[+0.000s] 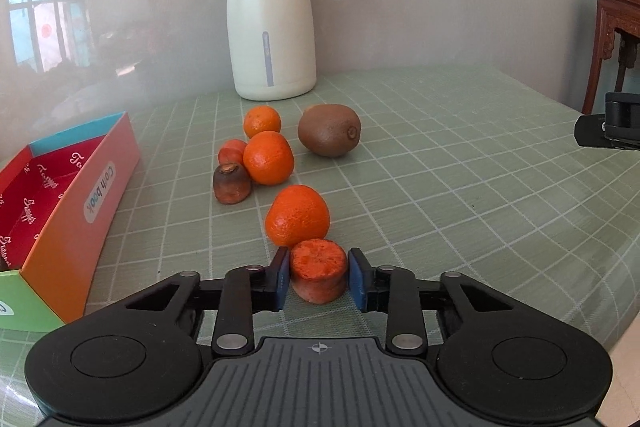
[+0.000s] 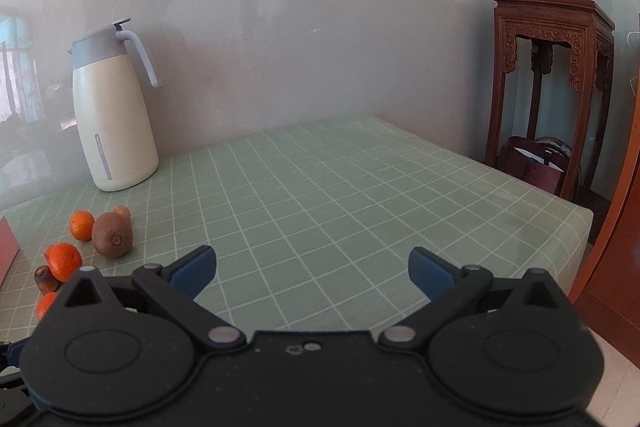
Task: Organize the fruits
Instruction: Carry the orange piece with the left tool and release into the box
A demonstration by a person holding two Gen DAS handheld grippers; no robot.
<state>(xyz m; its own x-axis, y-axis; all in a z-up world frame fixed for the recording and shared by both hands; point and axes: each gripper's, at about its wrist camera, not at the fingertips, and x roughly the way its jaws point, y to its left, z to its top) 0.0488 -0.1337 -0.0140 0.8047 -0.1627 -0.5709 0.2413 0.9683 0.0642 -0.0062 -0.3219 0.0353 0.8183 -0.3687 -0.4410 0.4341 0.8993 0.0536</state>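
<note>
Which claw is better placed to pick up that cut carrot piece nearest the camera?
Left. The left claw already straddles the carrot chunk, one pad on each side with small gaps showing. The right claw is wide open over bare tablecloth, well right of the fruit.

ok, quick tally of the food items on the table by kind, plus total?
Tangerines: 3
Kiwi: 1
Carrot chunks: 3, one between the left gripper jaws, two by the middle tangerine
Total: 7, counted in the left wrist view.
</note>
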